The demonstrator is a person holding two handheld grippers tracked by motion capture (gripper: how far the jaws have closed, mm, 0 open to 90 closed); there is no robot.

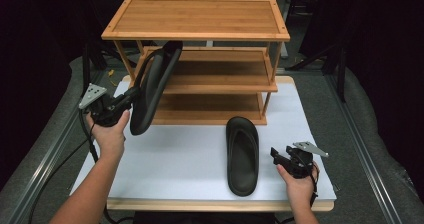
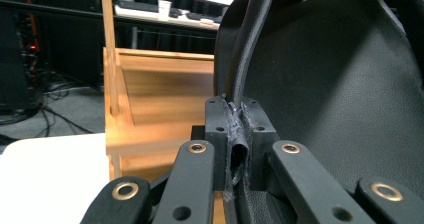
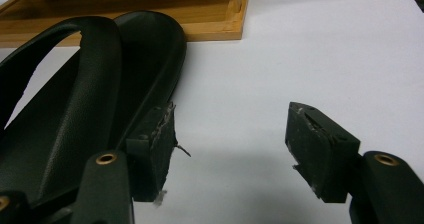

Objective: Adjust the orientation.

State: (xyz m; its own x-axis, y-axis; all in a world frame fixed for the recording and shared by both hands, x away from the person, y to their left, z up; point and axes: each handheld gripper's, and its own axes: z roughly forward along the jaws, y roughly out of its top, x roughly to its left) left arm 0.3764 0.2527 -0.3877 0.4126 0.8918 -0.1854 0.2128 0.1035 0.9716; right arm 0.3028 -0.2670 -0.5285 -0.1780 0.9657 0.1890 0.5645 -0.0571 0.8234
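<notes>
My left claw (image 1: 131, 98) at left of frame, clamped on edge of black slipper (image 1: 152, 91); slipper lifted off surface (image 1: 190, 154), standing on edge before left part of wooden rack (image 1: 200, 34). My right claw (image 1: 276, 155) at lower right, jaws apart, gripping nothing. Second slipper (image 1: 242, 154) lies flat on surface, just beside right claw.

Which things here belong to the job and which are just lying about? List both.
Part of the job:
- black rubber slipper held up on edge, pinched by the left gripper
- second black rubber slipper lying flat on the white table top, beside the open right gripper
- three-tier bamboo shoe rack

Lying about:
- white paper cup on the far desk
- floor cables
</notes>
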